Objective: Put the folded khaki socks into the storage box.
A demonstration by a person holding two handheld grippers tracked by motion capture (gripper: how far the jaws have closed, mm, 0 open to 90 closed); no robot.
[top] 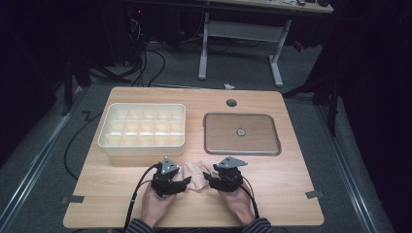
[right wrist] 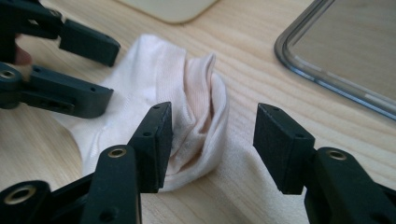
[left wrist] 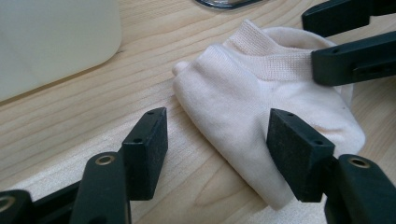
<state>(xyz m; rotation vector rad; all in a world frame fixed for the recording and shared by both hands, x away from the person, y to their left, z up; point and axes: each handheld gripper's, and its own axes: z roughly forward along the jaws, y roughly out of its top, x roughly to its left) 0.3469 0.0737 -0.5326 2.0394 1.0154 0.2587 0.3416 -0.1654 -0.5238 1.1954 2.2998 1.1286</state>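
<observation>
A pale cream sock lies crumpled on the wooden table near its front edge, between my two grippers. My left gripper stands open at the sock's left side. In the left gripper view the sock reaches in between the jaws of that gripper, and neither pad presses on it. My right gripper is open at the sock's right side. In the right gripper view a raised fold of the sock lies between the jaws of that gripper, beside the left pad.
A white box with several compartments stands behind the left gripper. A shallow metal tray with a small round piece in its middle lies at the back right. Two hands hold the grippers close to the table's front edge.
</observation>
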